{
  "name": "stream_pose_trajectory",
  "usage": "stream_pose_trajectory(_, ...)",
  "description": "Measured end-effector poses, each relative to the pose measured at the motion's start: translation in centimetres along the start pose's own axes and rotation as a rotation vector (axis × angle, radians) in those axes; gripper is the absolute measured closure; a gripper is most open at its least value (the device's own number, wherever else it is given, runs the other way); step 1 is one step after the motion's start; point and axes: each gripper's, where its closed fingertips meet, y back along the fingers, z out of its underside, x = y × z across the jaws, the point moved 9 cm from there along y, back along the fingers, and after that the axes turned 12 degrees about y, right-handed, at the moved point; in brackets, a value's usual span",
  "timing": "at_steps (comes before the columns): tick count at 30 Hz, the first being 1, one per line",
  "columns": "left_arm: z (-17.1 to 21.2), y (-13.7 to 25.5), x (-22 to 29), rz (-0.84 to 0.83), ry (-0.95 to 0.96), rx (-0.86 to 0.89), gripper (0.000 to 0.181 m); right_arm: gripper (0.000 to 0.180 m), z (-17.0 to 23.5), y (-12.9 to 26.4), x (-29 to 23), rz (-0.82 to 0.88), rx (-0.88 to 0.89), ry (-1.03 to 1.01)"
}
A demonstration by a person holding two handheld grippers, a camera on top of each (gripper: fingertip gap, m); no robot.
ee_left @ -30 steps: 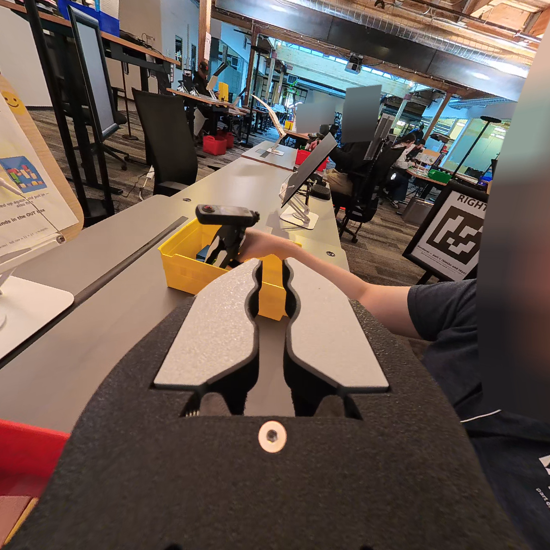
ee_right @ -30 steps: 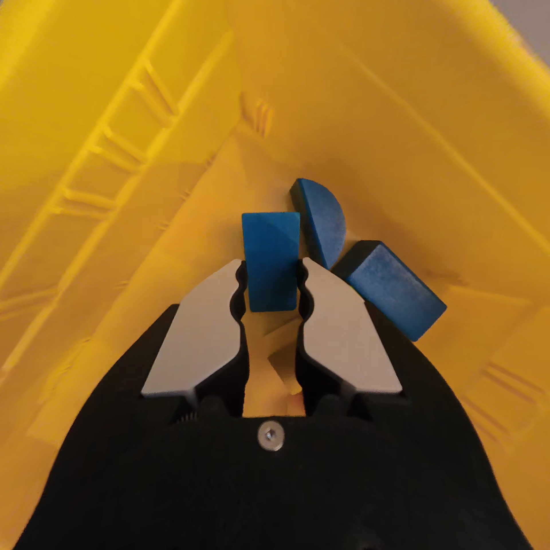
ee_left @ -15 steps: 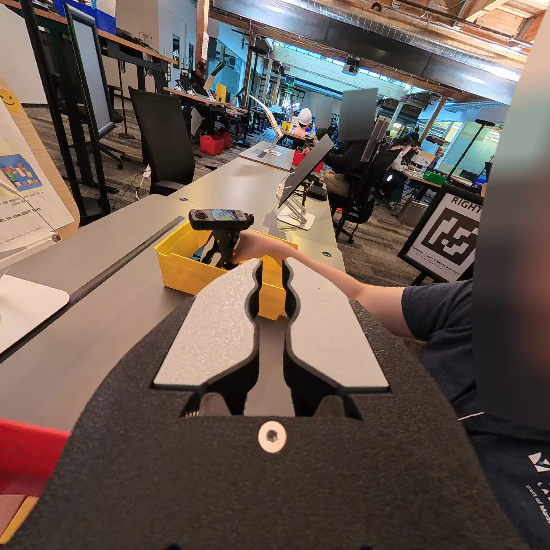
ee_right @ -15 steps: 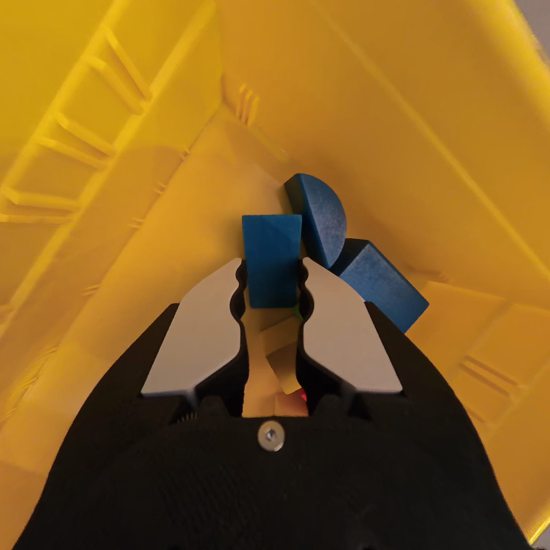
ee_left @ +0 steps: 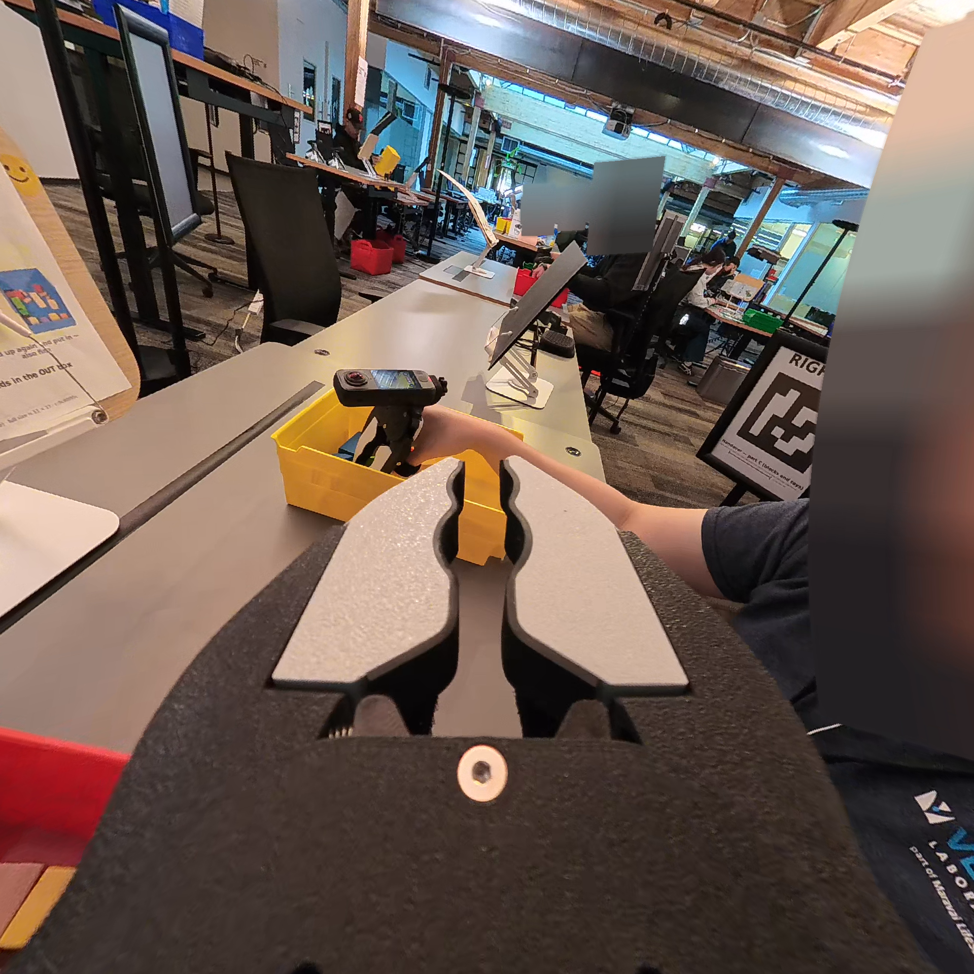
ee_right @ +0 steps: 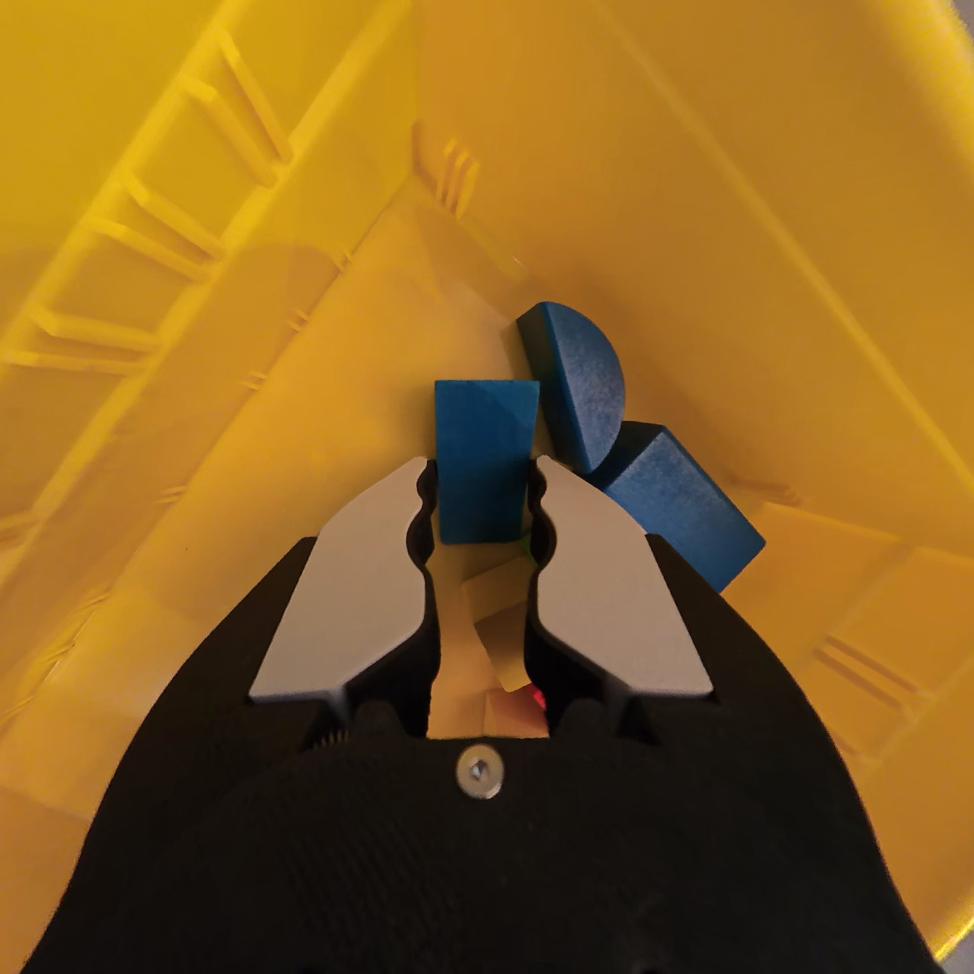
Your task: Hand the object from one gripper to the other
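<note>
My right gripper (ee_right: 482, 464) is down inside a yellow bin (ee_right: 685, 211) and is shut on an upright blue block (ee_right: 482, 421), held by its sides near the fingertips. The left wrist view shows this gripper (ee_left: 387, 448) from outside, reaching into the bin (ee_left: 327, 479) on the grey table (ee_left: 184, 580), with a person's hand and forearm (ee_left: 580, 500) behind it. My left gripper (ee_left: 482, 469) hovers over the table short of the bin, its fingers nearly together with nothing between them.
A blue half-round block (ee_right: 580, 385) and a blue rectangular block (ee_right: 680, 506) lean in the bin's corner beside the held block; a yellow piece (ee_right: 500, 632) lies under the fingers. A red bin (ee_left: 47, 790) is at lower left. A sign board (ee_left: 42, 316) and a tablet stand (ee_left: 532, 316) are on the table.
My right gripper keeps its hold on the blue block and has shifted slightly inside the bin. The left gripper's view has moved a little; its fingers are unchanged.
</note>
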Motion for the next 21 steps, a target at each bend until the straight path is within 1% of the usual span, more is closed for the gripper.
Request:
stream_pose_trajectory(5, -0.1, 0.3, 0.1, -0.004, -0.002, -0.007, 0.169, 0.145, 0.0, 0.7, 0.1, 0.0, 0.016, -0.001)
stream_pose_trajectory(9, -0.3, 1.5, -0.4, -0.04, -0.003, 0.01, 0.164, 0.145, 0.0, 2.6, -0.1, -0.013, 0.049, 0.009)
stream_pose_trajectory(11, 0.2, 2.7, -1.5, -0.131, -0.005, -0.005, 0.161, 0.145, -0.1, 4.0, -0.1, 0.002, 0.065, 0.018)
stream_pose_trajectory(14, 0.6, 4.5, -4.0, -0.407, -0.044, -0.051, 0.159, 0.145, -0.4, 6.7, -0.1, 0.065, 0.126, 0.032)
stream_pose_trajectory(16, 1.3, 5.5, -6.1, -0.582, -0.069, -0.096, 0.161, 0.145, -0.5, 8.6, -0.3, 0.097, 0.173, 0.039)
stream_pose_trajectory(18, 2.4, 6.0, -8.0, -0.672, -0.074, -0.156, 0.157, 0.145, -0.4, 10.2, -0.4, 0.131, 0.21, 0.049)
stream_pose_trajectory(21, 4.1, 5.9, -10.9, -0.724, -0.033, -0.255, 0.153, 0.145, -0.3, 11.9, -0.7, 0.165, 0.246, 0.063)
